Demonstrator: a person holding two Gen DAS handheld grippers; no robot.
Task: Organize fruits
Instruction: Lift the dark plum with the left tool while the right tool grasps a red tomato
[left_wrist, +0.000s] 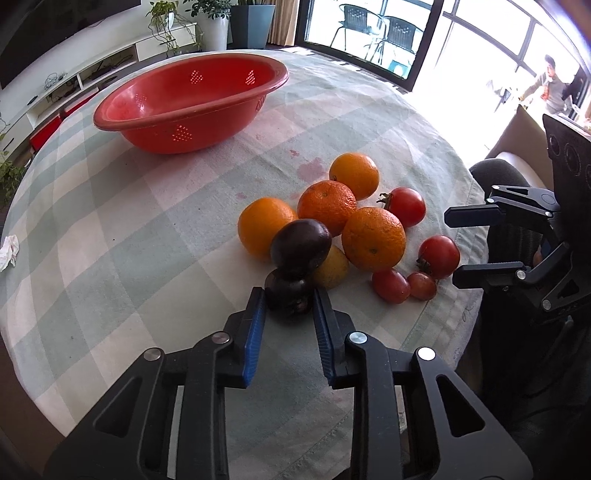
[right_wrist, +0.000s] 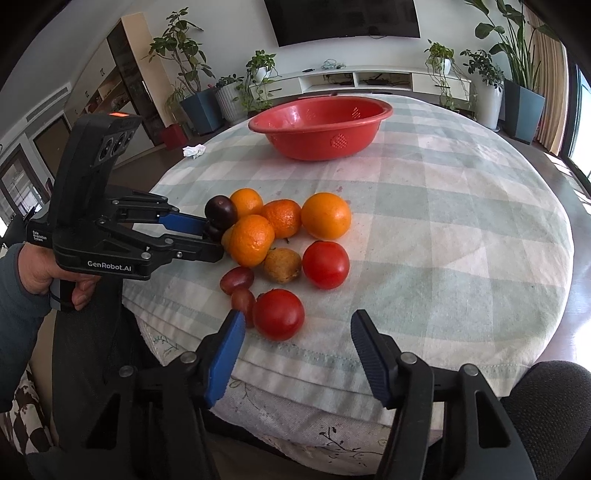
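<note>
On round table under pale green-and-white checked cloth (left_wrist: 110, 206): heap of fruit near front edge, wide red perforated plastic bowl (left_wrist: 192, 99) well apart toward far side, holding nothing visible.

Left gripper (left_wrist: 289, 299), blue-padded fingers (left_wrist: 255, 321) narrowed onto small dark purple plum (left_wrist: 286, 295), pads touching either flank. Directly behind, second, larger dark plum (left_wrist: 301, 245), touching or overlapping first; hard against it, glossy orange (left_wrist: 264, 225) on left and yellowish-brown pear (left_wrist: 332, 271) on right. Further back, rough-skinned mandarin (left_wrist: 327, 206), big dimpled orange (left_wrist: 373, 238) and smooth round orange (left_wrist: 354, 175), all crowded together. Rightward: red tomato with dried stalk (left_wrist: 406, 206), second red tomato (left_wrist: 439, 256), two small reddish oval grapes (left_wrist: 390, 286) side by side at heap's near edge.

Right gripper (right_wrist: 297, 339) low over table edge, fingers spread wide, nothing between them; nearest tomato just ahead of left finger tip, apart from both pads. Seen from right wrist camera, pear half hidden behind dimpled orange.

Crumpled white tissue (left_wrist: 9, 251) at cloth's far left edge. Beyond table: potted plants, low white cabinet, dark screen on wall, glass doors with black chairs outside.
</note>
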